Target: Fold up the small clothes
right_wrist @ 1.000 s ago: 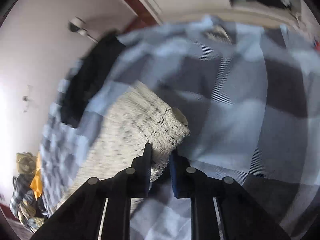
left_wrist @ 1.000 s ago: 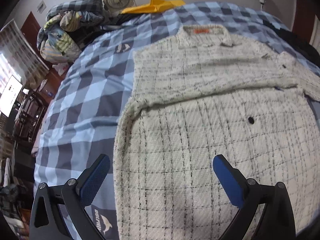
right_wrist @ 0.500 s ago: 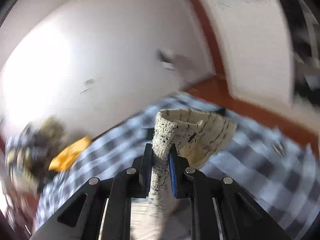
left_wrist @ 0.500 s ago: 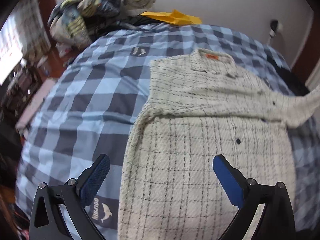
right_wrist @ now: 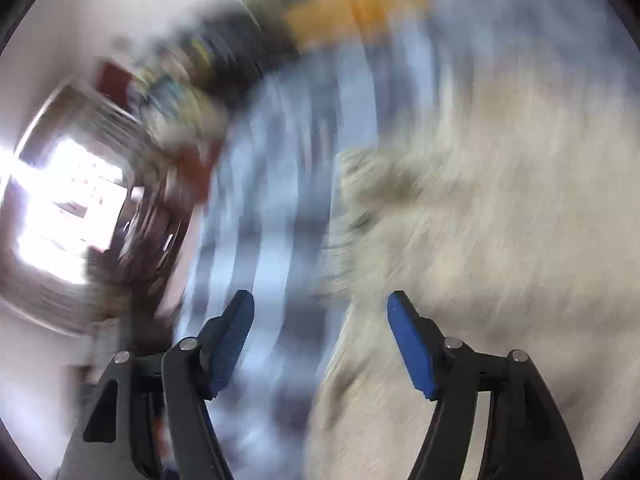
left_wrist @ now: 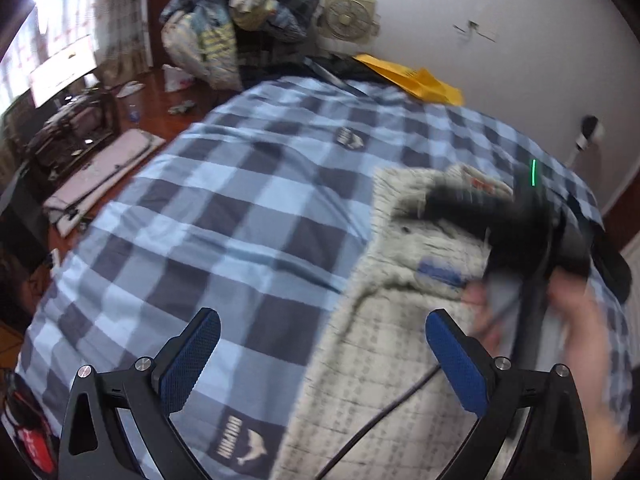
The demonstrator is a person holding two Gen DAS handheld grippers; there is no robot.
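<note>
Half a second ago my right gripper (right_wrist: 320,344) pinched the sleeve; now its jaws stand apart, empty, over the cream tweed check jacket (left_wrist: 384,360) on the blue checked bedspread (left_wrist: 224,220). My left gripper (left_wrist: 320,360) hangs spread at the jacket's near hem. I fear the dropped sleeve lands bunched, spoiling the fold.

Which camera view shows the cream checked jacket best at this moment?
The left wrist view shows the cream checked jacket best: it lies on the blue checked bedspread with its collar end visible, though the right gripper covers part. The right wrist view shows only a smeared cream patch, too blurred for detail.
</note>
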